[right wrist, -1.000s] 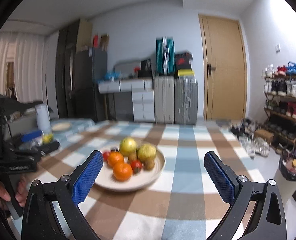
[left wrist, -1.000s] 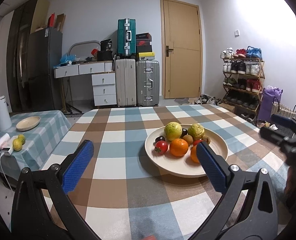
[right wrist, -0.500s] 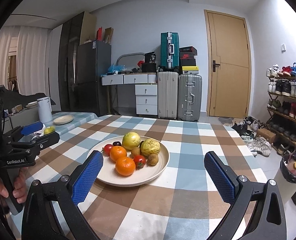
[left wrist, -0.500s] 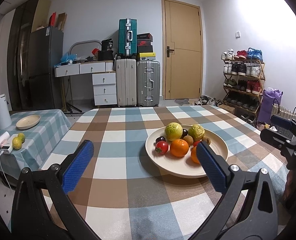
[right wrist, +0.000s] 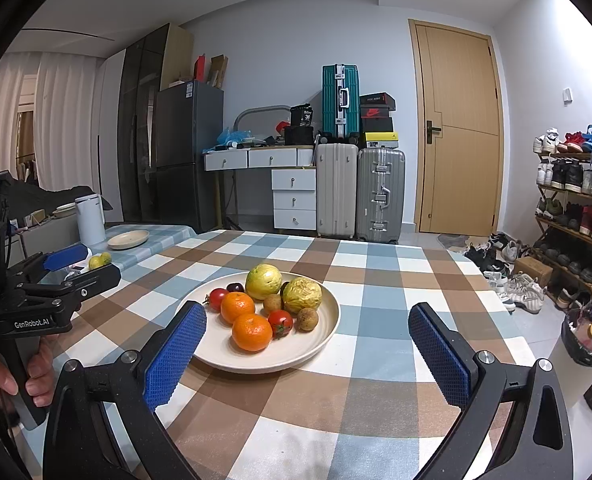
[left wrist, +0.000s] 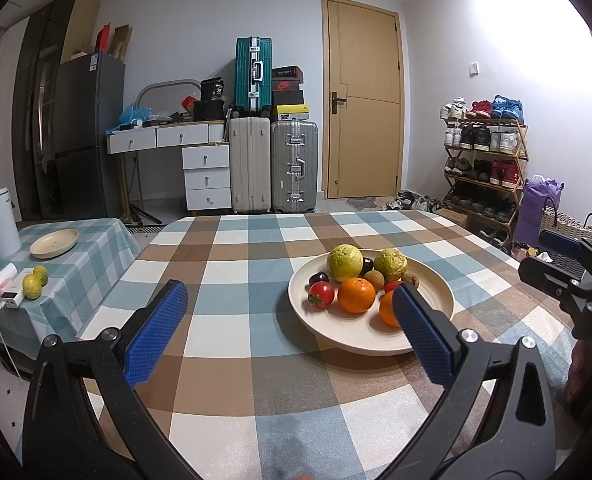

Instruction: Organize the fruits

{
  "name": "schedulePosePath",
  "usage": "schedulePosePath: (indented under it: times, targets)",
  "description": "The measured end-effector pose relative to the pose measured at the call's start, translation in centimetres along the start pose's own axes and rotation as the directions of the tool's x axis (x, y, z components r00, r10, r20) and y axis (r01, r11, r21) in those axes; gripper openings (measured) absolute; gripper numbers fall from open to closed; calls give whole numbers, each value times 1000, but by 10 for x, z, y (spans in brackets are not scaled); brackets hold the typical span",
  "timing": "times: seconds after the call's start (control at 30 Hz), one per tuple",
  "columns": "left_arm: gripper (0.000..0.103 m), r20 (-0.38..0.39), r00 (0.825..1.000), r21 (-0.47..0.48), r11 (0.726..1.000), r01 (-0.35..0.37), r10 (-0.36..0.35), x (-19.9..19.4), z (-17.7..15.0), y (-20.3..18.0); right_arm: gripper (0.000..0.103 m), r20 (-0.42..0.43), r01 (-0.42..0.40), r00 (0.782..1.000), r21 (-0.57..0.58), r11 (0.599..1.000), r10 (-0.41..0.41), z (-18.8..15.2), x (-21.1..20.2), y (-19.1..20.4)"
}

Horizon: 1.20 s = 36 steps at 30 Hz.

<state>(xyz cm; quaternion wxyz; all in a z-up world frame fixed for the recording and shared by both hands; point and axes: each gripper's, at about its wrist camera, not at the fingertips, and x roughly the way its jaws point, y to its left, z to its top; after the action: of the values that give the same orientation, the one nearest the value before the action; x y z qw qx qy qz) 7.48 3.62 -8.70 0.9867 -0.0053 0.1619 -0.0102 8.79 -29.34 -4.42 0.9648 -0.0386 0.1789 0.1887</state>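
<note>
- Since a second ago my right gripper (right wrist: pixel 306 350) has steadied and lifted its view: the earlier blur is gone and the plate (right wrist: pixel 320 342) now sits lower and nearer between its pads.
- My left gripper (left wrist: pixel 290 336) has barely shifted; its jaws are spread wide with nothing between them.
- The right jaws are spread too, also holding nothing.
- On the checked tablecloth (left wrist: pixel 236 264), the plate holds two oranges (right wrist: pixel 252 332), tomatoes (right wrist: pixel 281 322), a green guava (right wrist: pixel 263 281) and smaller fruit.
- On the side table (left wrist: pixel 92 256) I see two lemons (left wrist: pixel 32 285) near an empty dish (left wrist: pixel 54 243).
</note>
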Motion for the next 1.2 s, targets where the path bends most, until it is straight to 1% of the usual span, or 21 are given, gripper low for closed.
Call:
schedulePosePath:
  times: [0.63,0.87,1.2]
  targets:
    - [102,-1,1000,0,1000,4,-4,1,0,-1,103,0,0,1000,1,1000,0,0,0,0]
    - [102,0,1000,7,1000,27,-27,3,0,-5,103,0,1,1000,1,1000,-1,0,0,0]
    - [102,0,1000,7,1000,30,-30,3,0,-6,103,0,1,1000,0,1000,-1,0,0,0]
